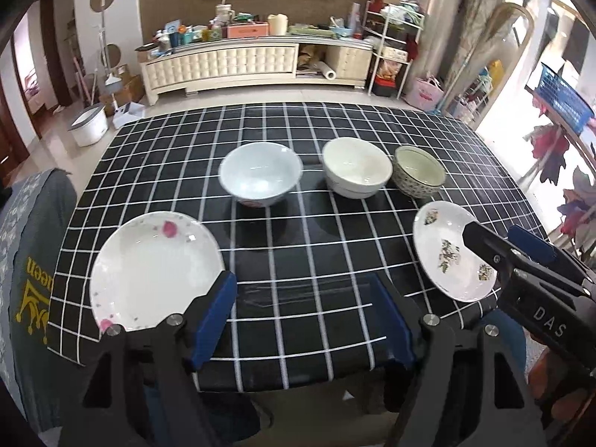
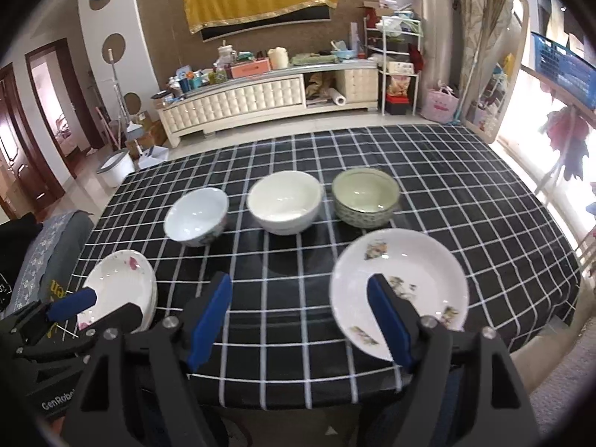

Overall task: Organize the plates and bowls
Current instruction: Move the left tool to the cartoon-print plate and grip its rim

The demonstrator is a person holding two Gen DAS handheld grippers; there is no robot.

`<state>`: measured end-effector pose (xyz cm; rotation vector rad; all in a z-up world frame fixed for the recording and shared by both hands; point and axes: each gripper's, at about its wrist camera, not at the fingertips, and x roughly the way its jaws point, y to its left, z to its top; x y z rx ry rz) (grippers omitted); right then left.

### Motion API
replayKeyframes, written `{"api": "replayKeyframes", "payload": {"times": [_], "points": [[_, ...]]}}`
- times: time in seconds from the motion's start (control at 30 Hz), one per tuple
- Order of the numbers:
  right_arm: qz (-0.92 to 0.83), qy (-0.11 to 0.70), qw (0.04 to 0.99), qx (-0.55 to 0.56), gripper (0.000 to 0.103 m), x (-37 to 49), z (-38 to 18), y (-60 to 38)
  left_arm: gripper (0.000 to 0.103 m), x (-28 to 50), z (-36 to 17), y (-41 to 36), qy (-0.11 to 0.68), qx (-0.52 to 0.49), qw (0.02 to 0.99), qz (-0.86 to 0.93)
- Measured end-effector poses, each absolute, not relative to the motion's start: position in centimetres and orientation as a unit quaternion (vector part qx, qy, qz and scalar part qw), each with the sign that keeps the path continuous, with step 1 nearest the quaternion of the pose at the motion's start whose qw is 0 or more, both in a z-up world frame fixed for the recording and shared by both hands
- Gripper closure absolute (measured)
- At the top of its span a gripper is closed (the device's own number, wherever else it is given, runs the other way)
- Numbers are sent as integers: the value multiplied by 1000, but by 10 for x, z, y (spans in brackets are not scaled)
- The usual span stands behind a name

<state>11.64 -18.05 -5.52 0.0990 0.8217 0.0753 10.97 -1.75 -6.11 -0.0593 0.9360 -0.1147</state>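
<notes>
On the black checked table (image 1: pixel 298 223) three bowls stand in a row: a white-blue bowl (image 1: pixel 260 173) (image 2: pixel 196 216), a cream bowl (image 1: pixel 357 167) (image 2: pixel 285 201) and a green patterned bowl (image 1: pixel 419 175) (image 2: pixel 365 195). A white plate with pink flowers (image 1: pixel 156 270) (image 2: pixel 119 287) lies front left, a white plate with green-brown flowers (image 1: pixel 447 253) (image 2: pixel 400 290) front right. My left gripper (image 1: pixel 303 298) is open and empty above the front edge, beside the pink plate. My right gripper (image 2: pixel 300 298) is open and empty, its right finger over the flowered plate; it also shows in the left wrist view (image 1: pixel 499 246).
A grey cloth-covered chair (image 1: pixel 33 260) stands at the table's left front corner. Beyond the table are a cluttered white cabinet (image 1: pixel 257 63), a white bucket (image 1: pixel 89 123) on the floor and racks at the right (image 1: pixel 395 37).
</notes>
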Motion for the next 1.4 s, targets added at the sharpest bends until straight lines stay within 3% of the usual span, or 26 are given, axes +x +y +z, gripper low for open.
{"api": "replayKeyframes", "payload": {"times": [0.4, 1.23, 1.4], "points": [[-11, 423, 903, 74, 24, 131, -73, -253, 31, 147, -77, -82, 472, -26, 876, -95], [-32, 503, 851, 144, 24, 184, -151, -359, 31, 219, -161, -193, 550, 19, 826, -119], [-1, 516, 844, 149, 27, 190, -161, -355, 45, 228, -179, -199, 568, 20, 813, -125]]}}
